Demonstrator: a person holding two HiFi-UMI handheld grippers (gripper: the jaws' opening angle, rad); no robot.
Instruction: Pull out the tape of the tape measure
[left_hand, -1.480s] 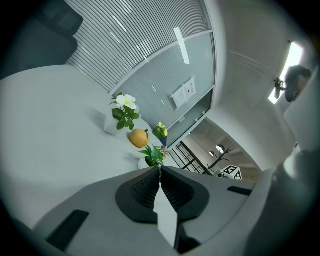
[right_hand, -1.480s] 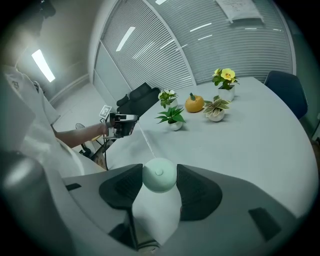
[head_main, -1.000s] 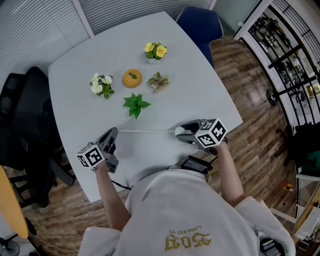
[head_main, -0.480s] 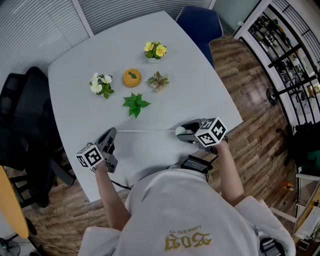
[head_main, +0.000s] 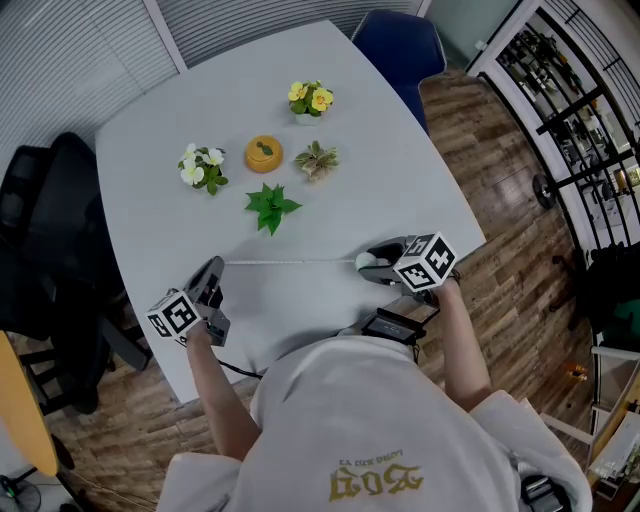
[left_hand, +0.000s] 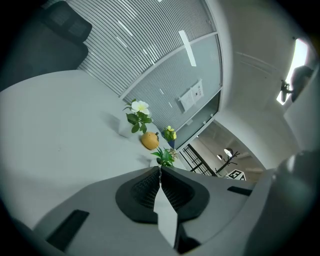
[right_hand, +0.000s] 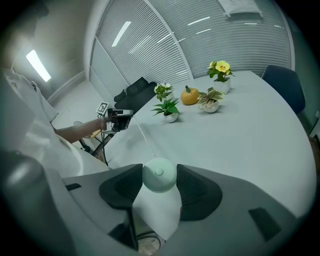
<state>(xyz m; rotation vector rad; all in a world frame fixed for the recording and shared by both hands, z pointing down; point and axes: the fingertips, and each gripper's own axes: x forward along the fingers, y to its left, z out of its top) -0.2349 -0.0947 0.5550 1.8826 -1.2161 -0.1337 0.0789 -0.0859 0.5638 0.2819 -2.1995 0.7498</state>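
A round pale-green tape measure (head_main: 365, 262) sits just above the white table (head_main: 380, 170), with my right gripper (head_main: 370, 263) shut on its case. The right gripper view has that tape measure (right_hand: 159, 175) pressed between both pads. A thin white tape (head_main: 290, 262) runs leftward from it over the table to my left gripper (head_main: 213, 270), which is shut on the tape's end. In the left gripper view the left gripper (left_hand: 160, 171) has its pads closed together. The stretched tape (right_hand: 142, 140) leads away to the left gripper (right_hand: 116, 120) in the right gripper view.
Behind the tape stand small potted plants: white flowers (head_main: 203, 168), a green leafy one (head_main: 271, 209), a pale succulent (head_main: 317, 162), yellow flowers (head_main: 309, 100), and an orange pumpkin (head_main: 264, 155). A blue chair (head_main: 400, 50) is at the far side, a black chair (head_main: 50, 230) to the left.
My left gripper has moved further left and toward the table's near edge, and the tape between the grippers is longer. The right gripper has shifted slightly right.
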